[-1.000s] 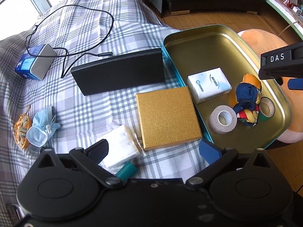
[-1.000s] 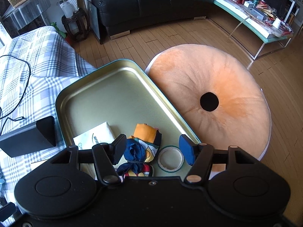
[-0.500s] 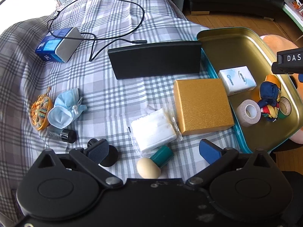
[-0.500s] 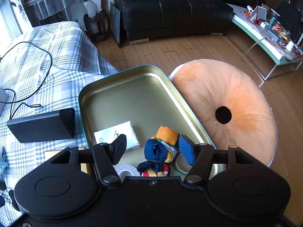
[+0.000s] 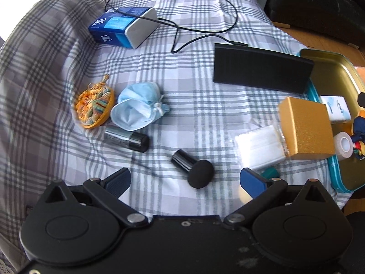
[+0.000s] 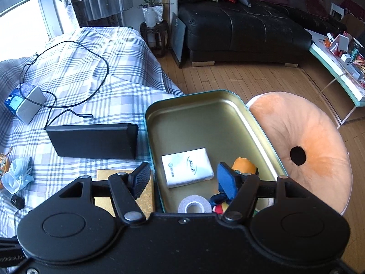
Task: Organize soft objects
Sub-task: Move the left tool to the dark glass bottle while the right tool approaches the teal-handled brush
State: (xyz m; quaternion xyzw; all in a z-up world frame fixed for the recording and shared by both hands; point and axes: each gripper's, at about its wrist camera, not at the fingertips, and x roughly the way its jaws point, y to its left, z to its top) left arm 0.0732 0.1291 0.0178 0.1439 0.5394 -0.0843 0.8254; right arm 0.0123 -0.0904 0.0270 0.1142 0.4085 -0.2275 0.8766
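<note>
Two claws: both empty; left claw [image 5: 184,180] spread wide over the bed, right claw [image 6: 182,178] opening over the tin, nothing between its pads.
Pouch [image 5: 94,105]: far left on the plaid bed [image 5: 194,91]; round, woven, orange.
Mask [image 5: 136,106]: just beside the pouch; crumpled pale-blue fabric with loose loops.
Puff [image 5: 194,171]: between the left claw's fingers; black, matte, rounded head on a glossy handle.
Tin [image 6: 196,118]: right edge of the bed; smooth gold metal, already holding tissues [image 6: 187,167] and a knotted cloth [image 6: 244,165].
Risk: the mask's loops may snag; a shallow pinch on the rounded puff may slip; the hard vial [image 5: 126,138] touching the mask may get dragged along.
</note>
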